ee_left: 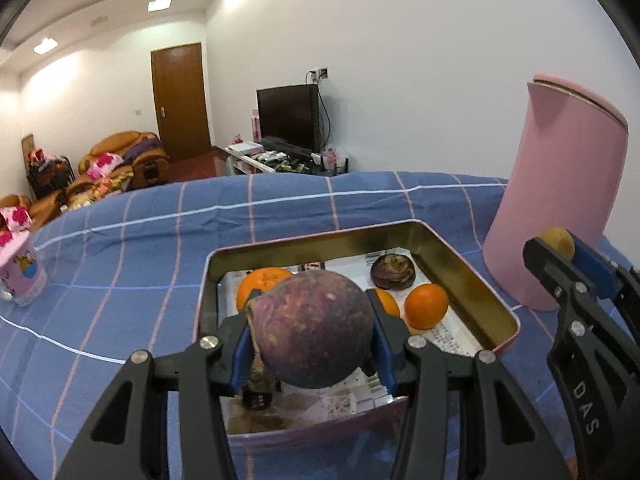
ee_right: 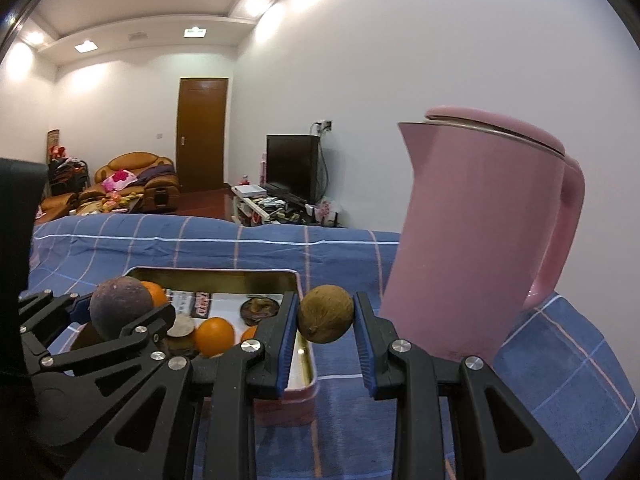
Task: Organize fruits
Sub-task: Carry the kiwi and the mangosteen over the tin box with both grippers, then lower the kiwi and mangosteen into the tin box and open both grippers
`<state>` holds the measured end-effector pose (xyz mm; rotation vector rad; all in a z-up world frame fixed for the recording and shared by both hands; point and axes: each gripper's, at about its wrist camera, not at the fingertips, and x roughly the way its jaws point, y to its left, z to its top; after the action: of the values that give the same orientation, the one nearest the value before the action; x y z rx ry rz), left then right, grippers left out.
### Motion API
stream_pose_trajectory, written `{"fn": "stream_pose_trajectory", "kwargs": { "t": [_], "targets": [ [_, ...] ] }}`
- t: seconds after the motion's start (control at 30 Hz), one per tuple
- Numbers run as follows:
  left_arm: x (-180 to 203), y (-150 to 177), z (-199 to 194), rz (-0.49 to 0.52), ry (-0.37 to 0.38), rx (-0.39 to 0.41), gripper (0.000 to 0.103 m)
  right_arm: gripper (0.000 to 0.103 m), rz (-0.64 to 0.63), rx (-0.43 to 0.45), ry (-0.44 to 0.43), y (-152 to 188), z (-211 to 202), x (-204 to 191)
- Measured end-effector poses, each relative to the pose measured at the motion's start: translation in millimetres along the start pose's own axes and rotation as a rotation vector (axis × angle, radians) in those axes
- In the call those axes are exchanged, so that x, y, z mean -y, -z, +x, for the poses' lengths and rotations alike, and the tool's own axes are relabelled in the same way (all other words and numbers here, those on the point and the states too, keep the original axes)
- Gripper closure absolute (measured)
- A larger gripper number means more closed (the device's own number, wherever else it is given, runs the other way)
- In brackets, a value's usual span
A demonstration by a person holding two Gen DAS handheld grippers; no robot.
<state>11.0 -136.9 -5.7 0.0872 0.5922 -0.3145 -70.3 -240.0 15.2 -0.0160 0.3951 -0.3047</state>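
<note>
The left gripper (ee_left: 312, 344) is clamped on a round, mottled purple fruit (ee_left: 312, 328), held directly above the near end of the open gold-lined rectangular tin (ee_left: 472, 292). The right gripper (ee_right: 326, 320) is clenched on a small brown round fruit (ee_right: 326, 314), which is carried just outside the tin's right rim, beside the tall pink lidded jug (ee_right: 480, 240). Oranges (ee_left: 426, 306) already lie inside the tin.

The pink kettle (ee_right: 480, 240) stands tall just right of the tin tray (ee_left: 472, 280), walling off that side for my right gripper (ee_right: 326, 316). The tray's floor is crowded at the back by oranges (ee_left: 426, 306) and a dark halved fruit (ee_left: 393, 274); its near strip lies bare. To the left, the blue checked cloth (ee_left: 120, 280) stretches open as far as a small pink cup (ee_left: 20, 276).
</note>
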Motion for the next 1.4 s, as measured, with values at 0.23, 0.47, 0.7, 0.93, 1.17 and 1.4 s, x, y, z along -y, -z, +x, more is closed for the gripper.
{"fn": "stream_pose_trajectory", "kwargs": {
  "t": [0.23,0.47,0.7,0.93,1.17,1.4],
  "targets": [
    [-2.9,-5.2,5.7,-0.017,0.015,0.009,0.052,0.073,-0.019,0.017,0.063,-1.3,1.1,-0.5],
    [-13.4,-12.8,7.2,-0.029,0.005,0.03,0.052,0.073,-0.019,-0.008,0.102,-4.2,9.4,-3.7],
    [-33.2,-19.2,14.8,-0.061,-0.022,0.027,0.052,0.073,-0.056,-0.029,0.092,-12.5,30.1,-26.5],
    [-48.7,-23.5,23.5,-0.085,-0.055,0.026,0.052,0.073,-0.006,-0.004,0.037,-25.1,44.0,-41.1],
    [-48.0,-22.3,28.3,-0.065,-0.078,0.033,0.052,0.073,-0.013,0.014,-0.021,-24.8,42.5,-45.4],
    [-41.0,-23.3,30.3,-0.062,-0.101,0.028,0.052,0.073,-0.016,0.02,-0.067,-27.7,42.8,-46.4]
  ]
}}
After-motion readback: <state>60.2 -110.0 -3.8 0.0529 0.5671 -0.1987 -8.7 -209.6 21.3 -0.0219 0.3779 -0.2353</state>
